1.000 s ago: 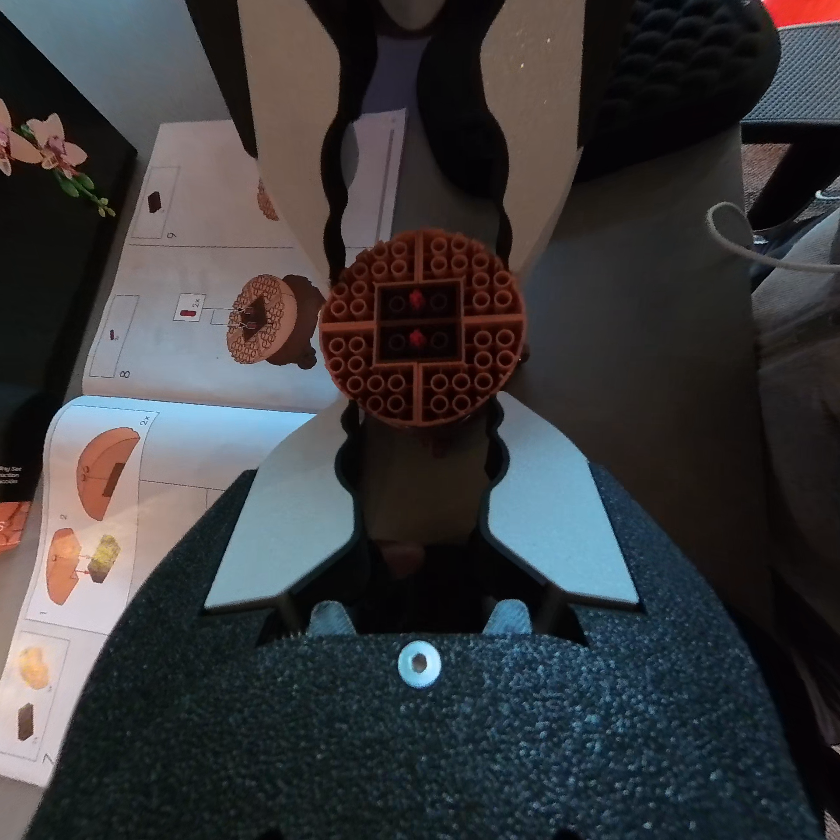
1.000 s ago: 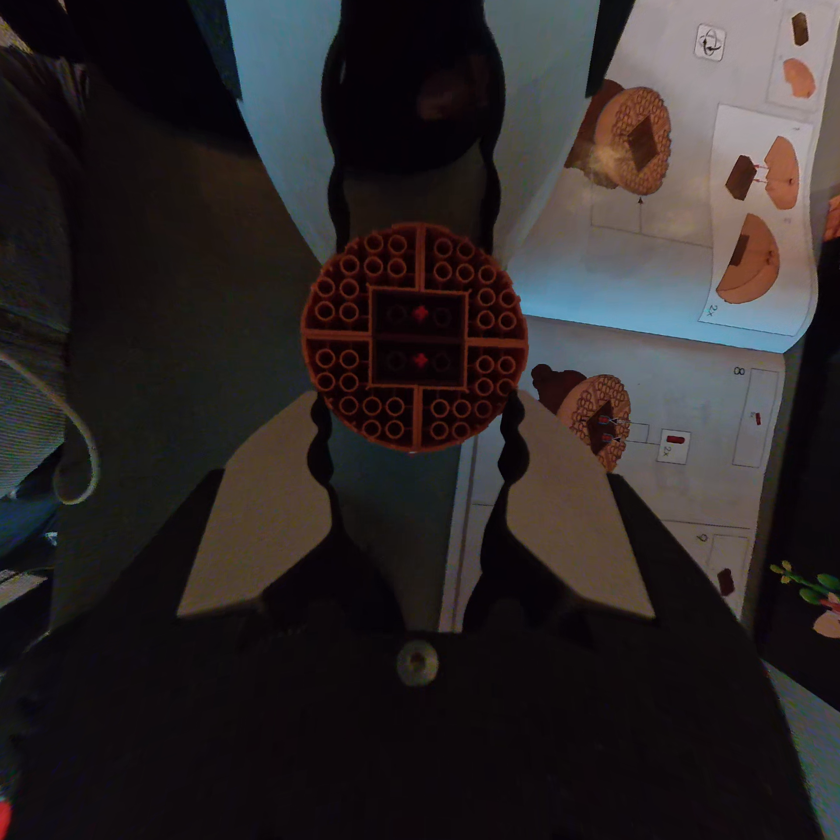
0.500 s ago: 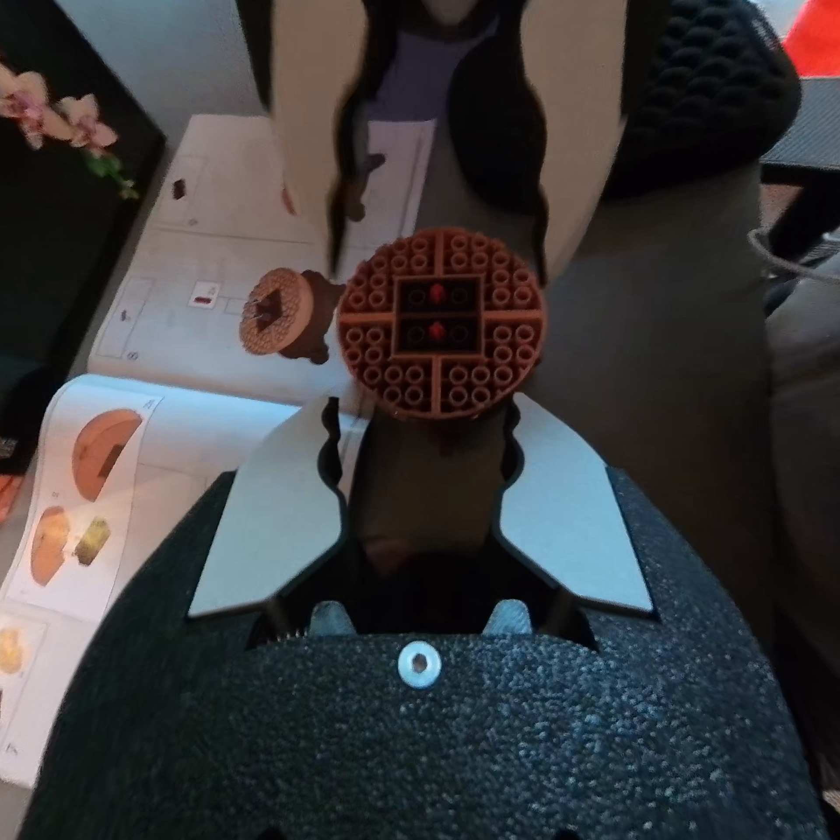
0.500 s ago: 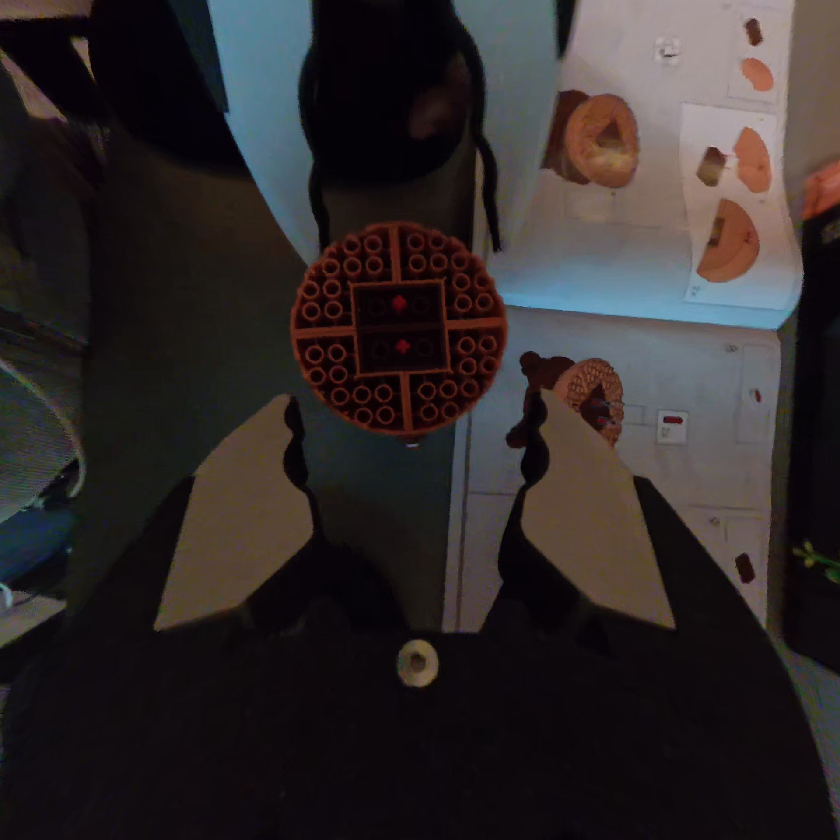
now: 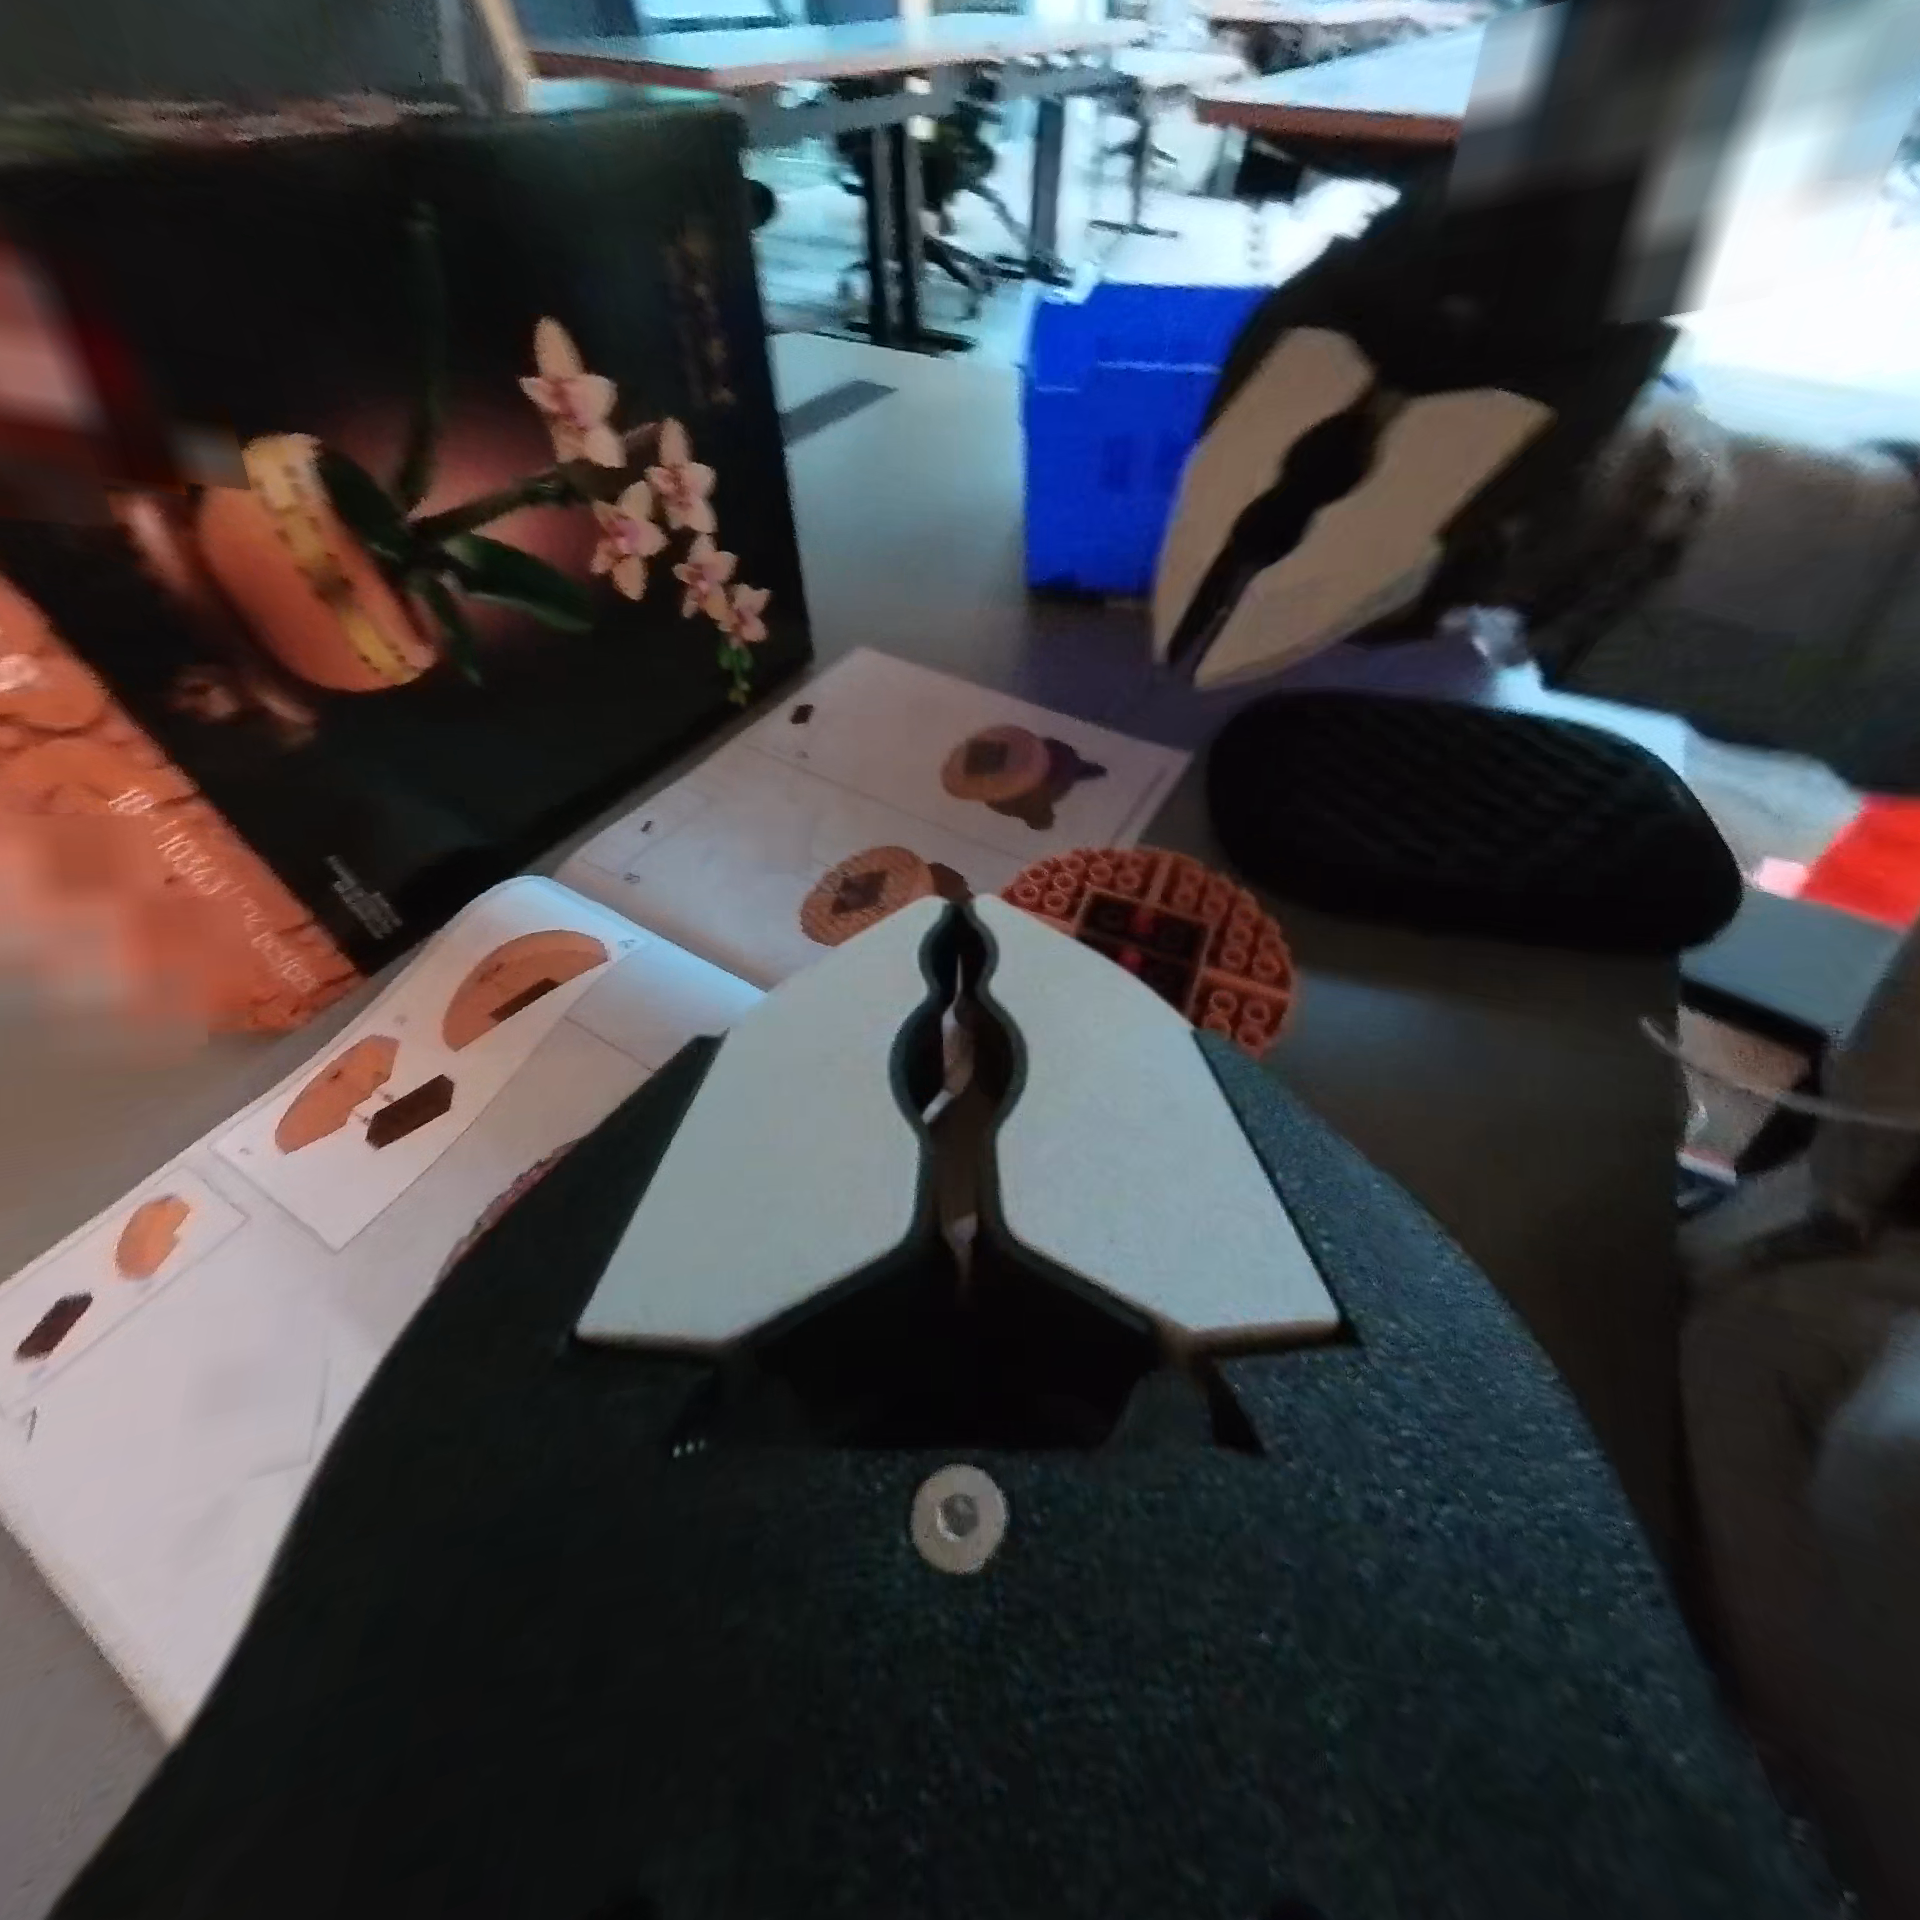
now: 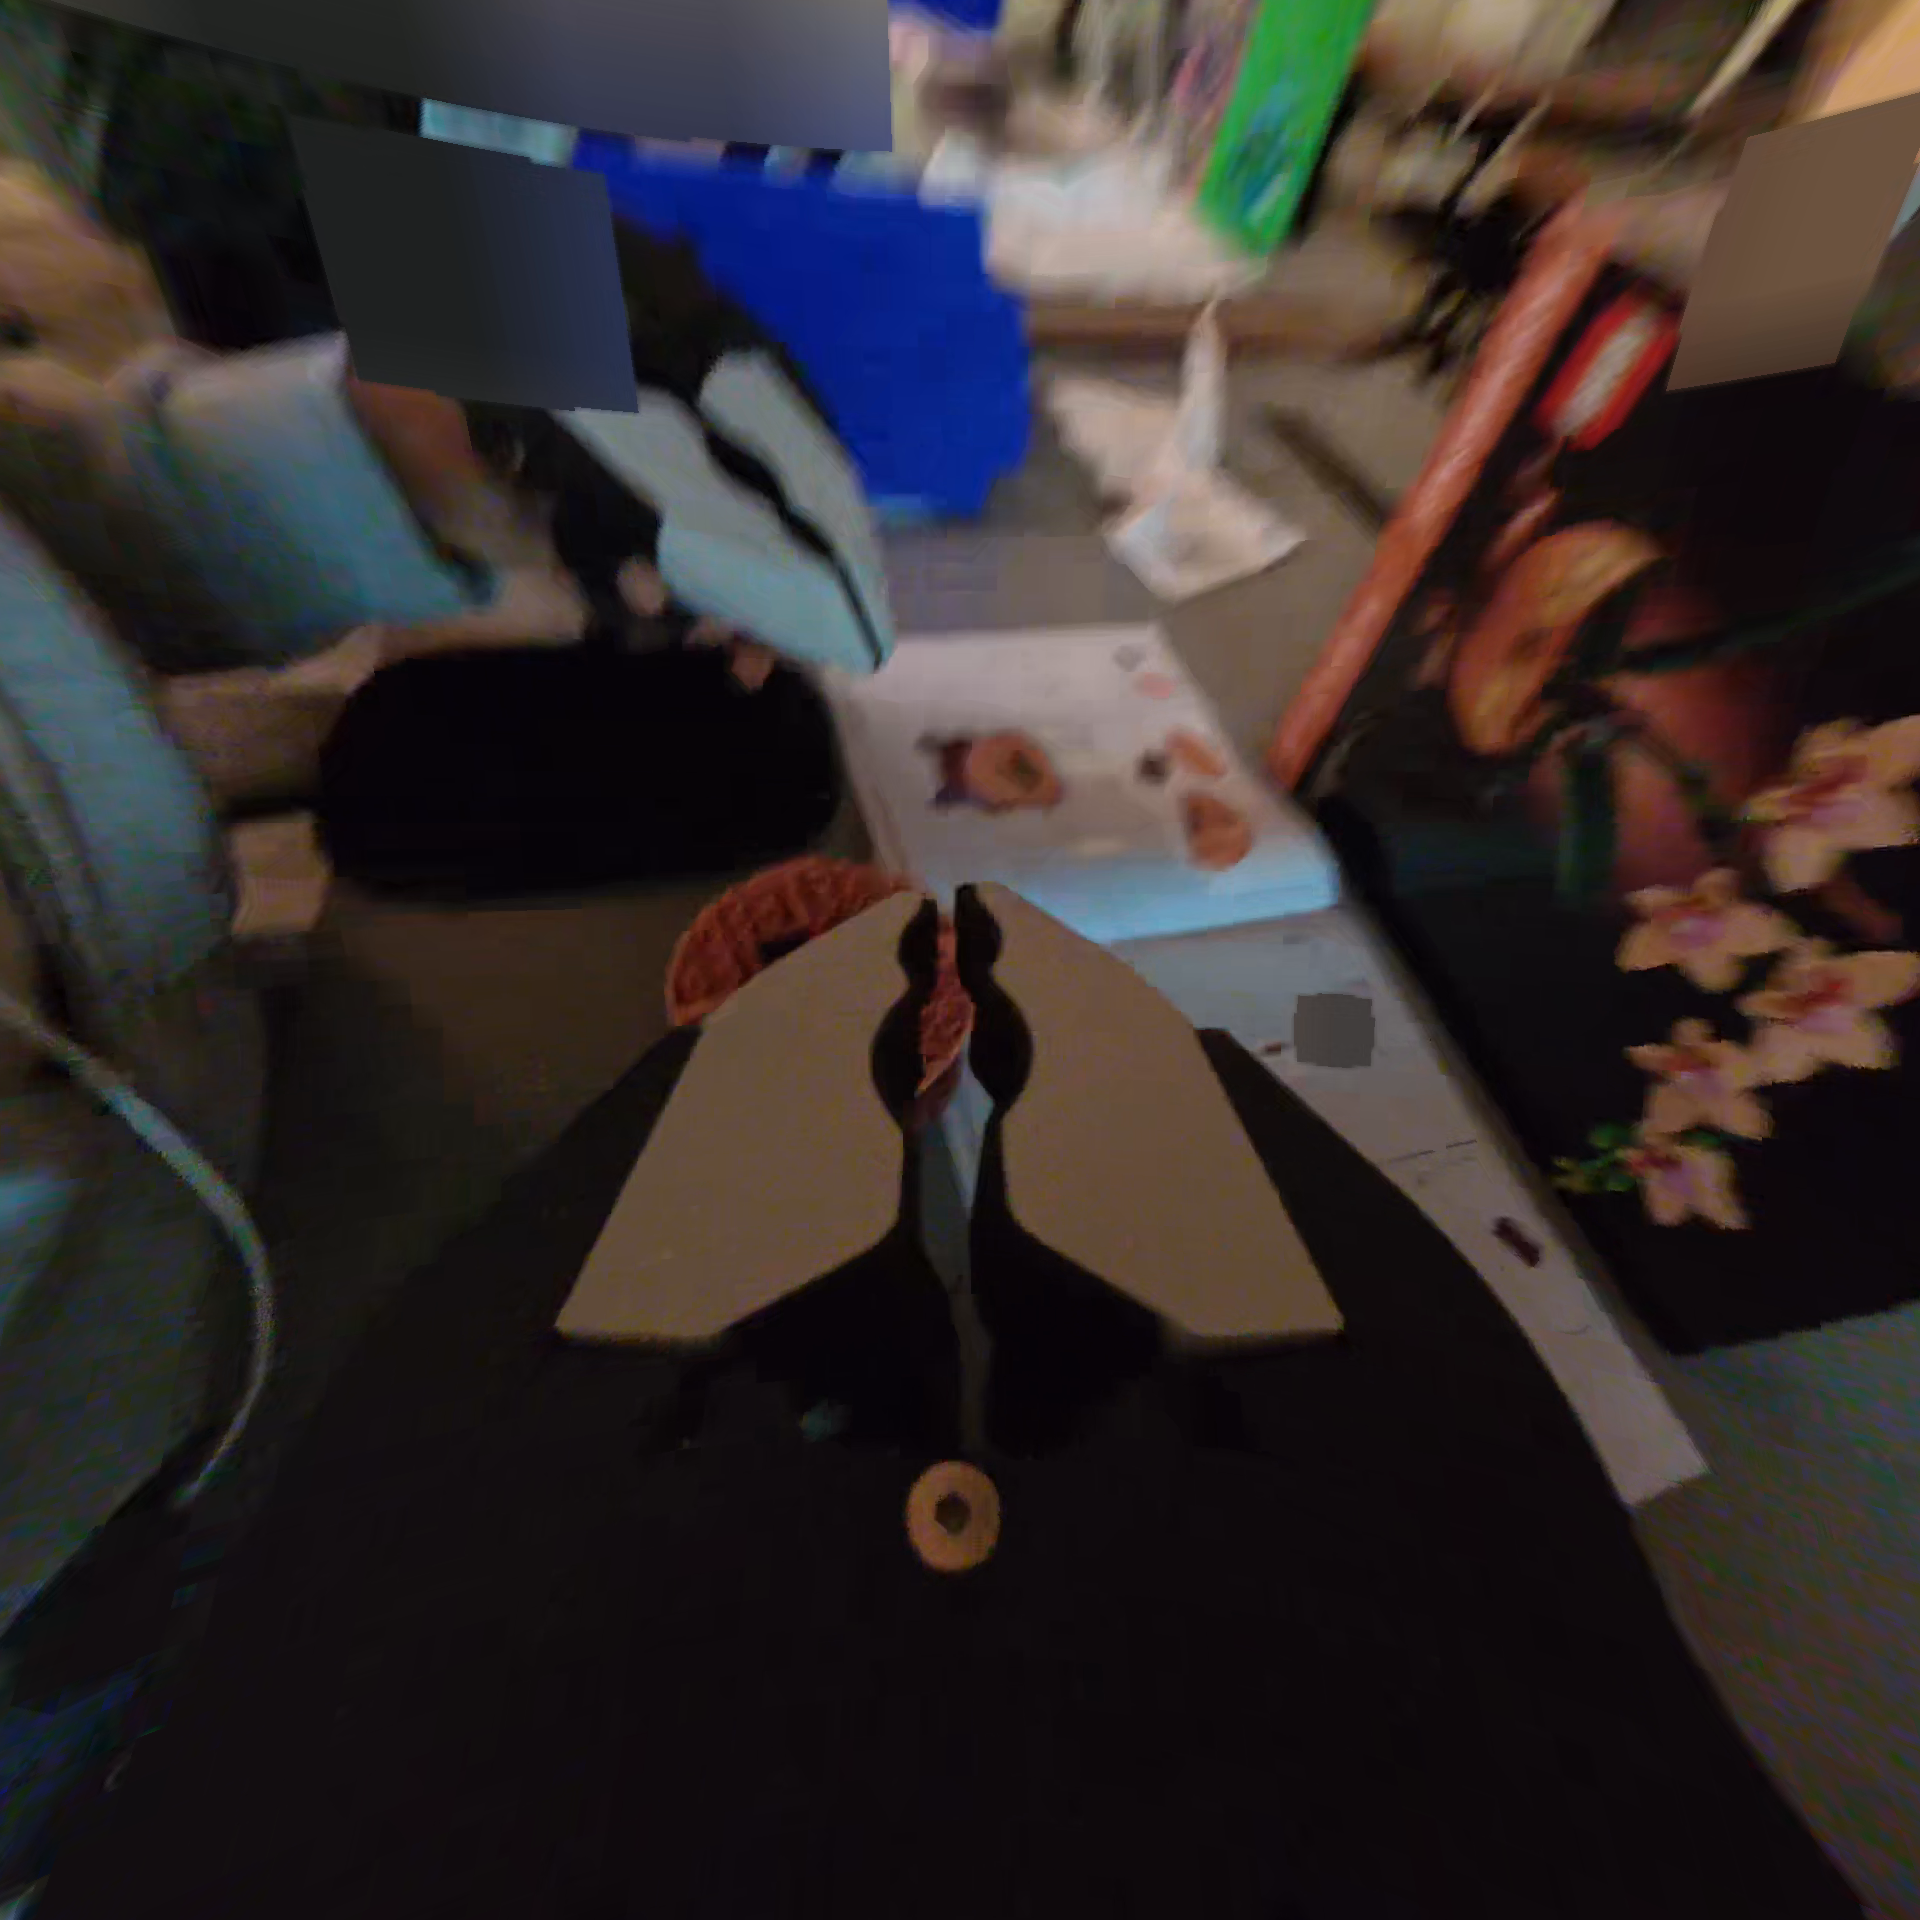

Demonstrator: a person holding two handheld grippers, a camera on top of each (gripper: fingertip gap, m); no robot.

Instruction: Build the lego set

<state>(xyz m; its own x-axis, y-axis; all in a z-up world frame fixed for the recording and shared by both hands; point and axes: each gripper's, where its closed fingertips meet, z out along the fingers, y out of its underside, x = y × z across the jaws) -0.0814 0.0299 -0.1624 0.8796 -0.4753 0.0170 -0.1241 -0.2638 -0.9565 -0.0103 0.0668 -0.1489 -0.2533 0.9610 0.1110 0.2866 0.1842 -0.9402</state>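
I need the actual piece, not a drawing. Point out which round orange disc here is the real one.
The studded brick disc lying on the grey table, right of the booklet. The other orange discs are flat drawings printed on the booklet's pages.

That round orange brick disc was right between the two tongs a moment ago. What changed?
Both tongs pulled up and away from the round orange brick disc and closed with nothing in them: left tongs, right tongs. The disc, open booklet and flower box stayed on the table.

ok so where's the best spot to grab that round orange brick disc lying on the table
Probably by its rim, from above: the round brick disc lies flat, tubes up, so opposite edges are the only faces to pinch. Its right side looks clear; the instruction booklet sits left.
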